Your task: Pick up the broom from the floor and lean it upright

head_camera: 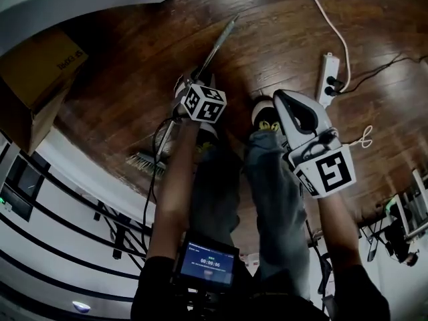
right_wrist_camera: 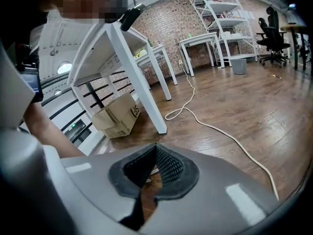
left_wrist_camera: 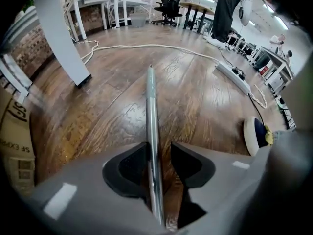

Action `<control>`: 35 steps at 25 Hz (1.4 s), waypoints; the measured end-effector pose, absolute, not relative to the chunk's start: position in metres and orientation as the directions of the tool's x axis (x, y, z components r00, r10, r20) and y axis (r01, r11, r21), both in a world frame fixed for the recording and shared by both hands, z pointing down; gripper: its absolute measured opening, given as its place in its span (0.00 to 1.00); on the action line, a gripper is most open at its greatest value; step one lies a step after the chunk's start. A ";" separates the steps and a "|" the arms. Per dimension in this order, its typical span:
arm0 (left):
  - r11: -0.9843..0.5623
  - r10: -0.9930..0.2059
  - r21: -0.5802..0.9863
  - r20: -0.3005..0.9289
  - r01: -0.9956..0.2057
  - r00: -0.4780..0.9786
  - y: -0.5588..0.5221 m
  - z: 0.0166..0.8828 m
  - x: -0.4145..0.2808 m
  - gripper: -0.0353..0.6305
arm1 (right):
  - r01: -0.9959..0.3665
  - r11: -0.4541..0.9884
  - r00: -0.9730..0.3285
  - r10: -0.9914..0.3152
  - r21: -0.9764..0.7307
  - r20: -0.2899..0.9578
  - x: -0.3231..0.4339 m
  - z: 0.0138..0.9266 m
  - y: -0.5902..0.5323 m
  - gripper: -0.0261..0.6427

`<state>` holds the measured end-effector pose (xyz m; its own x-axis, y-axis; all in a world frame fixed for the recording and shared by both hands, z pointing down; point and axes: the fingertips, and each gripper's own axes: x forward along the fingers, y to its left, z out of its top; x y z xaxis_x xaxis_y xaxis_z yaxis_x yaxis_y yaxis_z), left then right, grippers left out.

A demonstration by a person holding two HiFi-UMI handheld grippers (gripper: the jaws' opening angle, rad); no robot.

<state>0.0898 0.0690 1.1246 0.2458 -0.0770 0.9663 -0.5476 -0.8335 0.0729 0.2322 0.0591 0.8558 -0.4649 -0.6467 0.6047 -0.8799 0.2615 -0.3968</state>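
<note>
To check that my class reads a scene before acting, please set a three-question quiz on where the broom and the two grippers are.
1. What runs between the left gripper's fingers?
2. True or false: the right gripper holds nothing.
3. The broom is: A flat on the floor; B leaning upright; C lifted in the air.
Key: 1 the broom handle, not yet pinched; 2 true; 3 A.

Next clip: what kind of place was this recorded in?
Probably an open-plan office or lab workspace: white desks and open shelving stand along a brick wall, and an office chair sits on the wooden floor.
</note>
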 end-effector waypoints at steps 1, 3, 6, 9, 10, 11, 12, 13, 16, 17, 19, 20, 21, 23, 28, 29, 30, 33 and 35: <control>-0.835 -0.076 0.070 0.968 -0.546 0.240 0.070 1.127 0.089 0.32 | -0.880 0.258 -0.464 -0.648 -0.400 0.604 0.233 0.857 0.059 0.05; -0.835 -0.081 0.070 0.965 -0.546 0.248 0.069 1.128 0.087 0.33 | -0.879 0.255 -0.465 -0.649 -0.404 0.603 0.233 0.859 0.058 0.05; -0.832 -0.083 0.079 0.961 -0.550 0.264 0.069 1.128 0.086 0.32 | -0.877 0.257 -0.469 -0.648 -0.407 0.600 0.231 0.861 0.058 0.04; -0.807 -0.078 0.090 0.964 -0.583 0.256 0.069 1.129 0.086 0.20 | -0.877 0.255 -0.467 -0.651 -0.408 0.598 0.228 0.860 0.058 0.05; -0.802 -0.078 0.089 0.965 -0.591 0.251 0.069 1.130 0.087 0.20 | -0.877 0.257 -0.468 -0.651 -0.406 0.598 0.226 0.860 0.059 0.05; -0.800 -0.079 0.086 0.966 -0.594 0.247 0.069 1.129 0.087 0.20 | -0.877 0.261 -0.469 -0.650 -0.404 0.598 0.224 0.858 0.059 0.04; -0.799 -0.083 0.084 0.966 -0.596 0.247 0.069 1.128 0.087 0.20 | -0.877 0.265 -0.469 -0.650 -0.400 0.598 0.223 0.857 0.059 0.04; -0.797 -0.089 0.082 0.964 -0.599 0.250 0.067 1.125 0.086 0.20 | -0.878 0.268 -0.469 -0.649 -0.397 0.599 0.222 0.854 0.060 0.05; -0.777 -0.131 0.068 0.955 -0.626 0.266 0.061 1.102 0.078 0.20 | -0.879 0.270 -0.468 -0.648 -0.394 0.601 0.221 0.842 0.062 0.04; -0.768 -0.153 0.061 0.949 -0.637 0.274 0.057 1.088 0.075 0.20 | -0.878 0.271 -0.469 -0.648 -0.395 0.600 0.221 0.835 0.061 0.04; -0.753 -0.204 0.046 0.932 -0.657 0.299 0.047 1.052 0.069 0.20 | -0.876 0.273 -0.473 -0.648 -0.398 0.596 0.218 0.816 0.059 0.05; -0.745 -0.231 0.040 0.921 -0.666 0.314 0.043 1.029 0.064 0.20 | -0.873 0.277 -0.478 -0.648 -0.401 0.593 0.215 0.802 0.058 0.04; -0.735 -0.260 0.035 0.908 -0.677 0.329 0.038 1.003 0.059 0.20 | -0.869 0.287 -0.486 -0.648 -0.403 0.586 0.210 0.784 0.056 0.05; -0.708 -0.328 0.021 0.875 -0.706 0.355 0.026 0.947 0.044 0.20 | -0.858 0.322 -0.507 -0.651 -0.400 0.564 0.197 0.742 0.049 0.05; -0.638 -0.453 0.024 0.796 -0.769 0.401 0.017 0.813 0.000 0.19 | -0.826 0.399 -0.560 -0.653 -0.398 0.510 0.159 0.619 0.039 0.04; -0.627 -0.469 0.034 0.781 -0.778 0.412 0.018 0.792 -0.008 0.19 | -0.819 0.417 -0.572 -0.646 -0.394 0.505 0.150 0.598 0.040 0.04; -0.614 -0.488 0.041 0.765 -0.788 0.420 0.019 0.774 -0.016 0.19 | -0.810 0.443 -0.586 -0.637 -0.384 0.502 0.141 0.581 0.040 0.05; -0.582 -0.552 0.053 0.707 -0.811 0.442 0.018 0.730 -0.035 0.19 | -0.783 0.525 -0.619 -0.608 -0.333 0.498 0.116 0.543 0.038 0.04; -0.571 -0.581 0.063 0.673 -0.818 0.457 0.023 0.706 -0.048 0.19 | -0.770 0.552 -0.631 -0.589 -0.319 0.505 0.098 0.524 0.044 0.04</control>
<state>-0.0479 0.0229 0.7064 0.4571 -0.5810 0.6734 -0.8184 -0.5712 0.0627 0.0983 0.0437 0.5243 -0.6312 -0.5891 0.5045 -0.7704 0.5518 -0.3194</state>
